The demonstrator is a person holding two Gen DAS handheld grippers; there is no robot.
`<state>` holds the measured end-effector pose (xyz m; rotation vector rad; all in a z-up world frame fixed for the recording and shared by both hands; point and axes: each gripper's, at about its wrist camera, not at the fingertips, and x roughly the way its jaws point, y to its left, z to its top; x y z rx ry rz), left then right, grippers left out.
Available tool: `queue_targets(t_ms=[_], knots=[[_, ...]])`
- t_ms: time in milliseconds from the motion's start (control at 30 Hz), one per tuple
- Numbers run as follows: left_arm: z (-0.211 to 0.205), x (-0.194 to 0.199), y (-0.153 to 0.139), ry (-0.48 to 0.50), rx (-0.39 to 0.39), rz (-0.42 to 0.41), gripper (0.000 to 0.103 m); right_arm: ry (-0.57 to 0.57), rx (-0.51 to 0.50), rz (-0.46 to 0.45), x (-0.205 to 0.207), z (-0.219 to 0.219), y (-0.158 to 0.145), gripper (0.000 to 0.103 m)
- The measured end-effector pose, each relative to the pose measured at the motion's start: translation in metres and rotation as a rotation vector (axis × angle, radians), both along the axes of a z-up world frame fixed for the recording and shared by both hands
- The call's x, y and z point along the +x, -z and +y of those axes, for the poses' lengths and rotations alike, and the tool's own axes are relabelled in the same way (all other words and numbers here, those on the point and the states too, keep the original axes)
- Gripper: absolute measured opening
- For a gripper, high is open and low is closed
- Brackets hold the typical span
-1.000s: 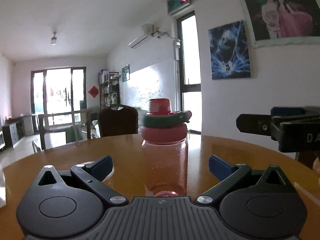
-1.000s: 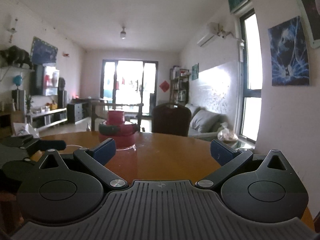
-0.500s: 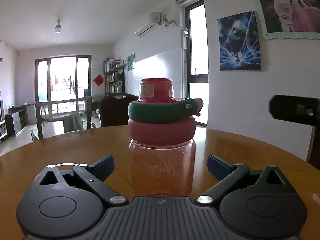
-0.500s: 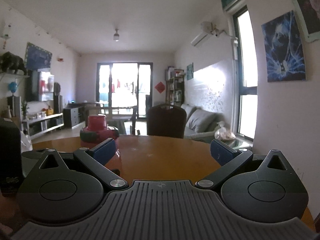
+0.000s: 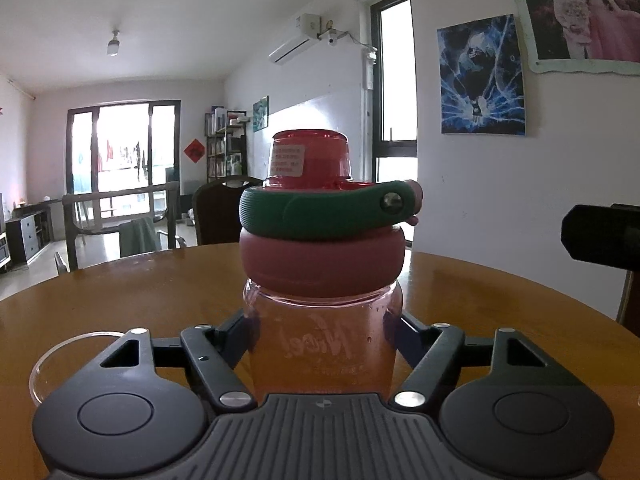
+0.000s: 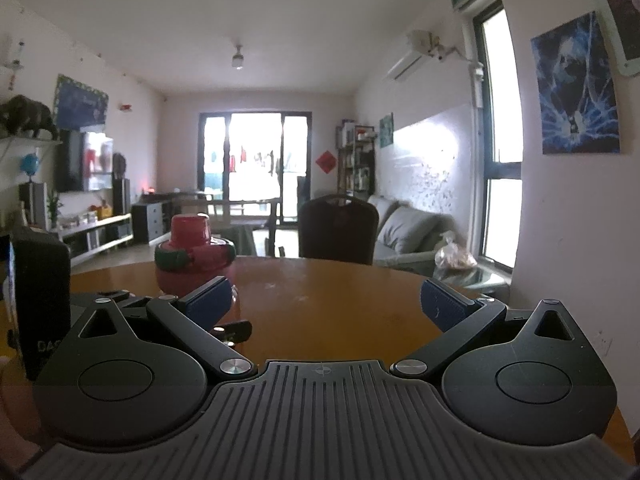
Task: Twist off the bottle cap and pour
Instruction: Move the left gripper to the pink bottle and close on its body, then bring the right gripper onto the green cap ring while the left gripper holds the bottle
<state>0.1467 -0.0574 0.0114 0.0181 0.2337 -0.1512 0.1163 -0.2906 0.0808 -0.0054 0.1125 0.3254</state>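
Since half a second ago, the left claw (image 5: 320, 330) has gone from wide open to closed around the translucent pink plastic bottle (image 5: 322, 344), and the bottle fills more of the left wrist view. Its two dark fingers (image 5: 234, 332) press against the bottle's body on either side, below the shoulder. The bottle stands upright on the round brown wooden surface (image 5: 120, 296), with its red screw cap (image 5: 308, 158) in place above a dark green carry loop (image 5: 320, 210) and a wide pink collar (image 5: 322, 262).

A clear glass dish (image 5: 60, 354) lies on the surface just left of the left claw, only part of its rim showing. The surface's far edge curves behind the bottle, with a dark chair (image 5: 224, 210) beyond it; the wood to the right of the bottle is bare up to the white wall.

The right claw (image 6: 326, 300) is spread wide with nothing between its blue-padded fingers (image 6: 212, 298). It sits to the right of the bottle (image 6: 194, 260) and apart from it, over open surface (image 6: 340, 304).
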Motion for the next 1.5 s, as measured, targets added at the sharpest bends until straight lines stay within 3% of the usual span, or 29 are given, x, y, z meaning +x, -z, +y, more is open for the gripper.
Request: queue_targets(t_ms=[100, 200, 233, 267, 433, 600, 733, 1000, 1167, 1267, 1500], knots=[[0.000, 0.001, 0.001, 0.009, -0.006, -0.017, 0.084, 0.000, -0.006, 0.001, 0.000, 0.001, 0.000, 0.103], [0.000, 0.005, 0.001, 0.013, -0.013, -0.015, 0.083, -0.002, -0.006, 0.004, 0.000, 0.002, 0.000, 0.103], [0.000, 0.006, 0.001, 0.014, -0.014, -0.012, 0.074, -0.003, -0.007, 0.006, 0.000, 0.002, 0.000, 0.103], [0.000, 0.007, 0.002, 0.012, -0.012, -0.013, 0.072, -0.004, -0.008, 0.008, -0.001, 0.003, 0.000, 0.103], [0.002, 0.002, -0.001, 0.024, 0.004, 0.004, 0.072, -0.002, -0.042, 0.006, -0.003, 0.007, -0.006, 0.103], [0.010, -0.017, -0.002, 0.052, 0.014, 0.008, 0.072, -0.134, -0.058, 0.030, -0.003, 0.016, -0.020, 0.094], [0.013, -0.031, 0.000, 0.063, 0.019, -0.005, 0.072, -0.253, -0.085, 0.067, 0.005, 0.033, -0.031, 0.076], [0.014, -0.032, 0.004, 0.041, 0.009, -0.020, 0.071, -0.361, -0.140, 0.058, 0.006, 0.065, -0.047, 0.082], [0.014, -0.029, 0.005, 0.050, 0.007, -0.023, 0.071, -0.364, -0.147, 0.138, 0.017, 0.076, -0.044, 0.082], [0.015, -0.030, 0.005, 0.057, 0.009, -0.024, 0.071, -0.422, -0.161, 0.245, 0.029, 0.078, -0.050, 0.083], [0.016, -0.030, 0.005, 0.062, 0.017, -0.025, 0.071, -0.452, -0.310, 0.358, 0.050, 0.094, -0.067, 0.082]])
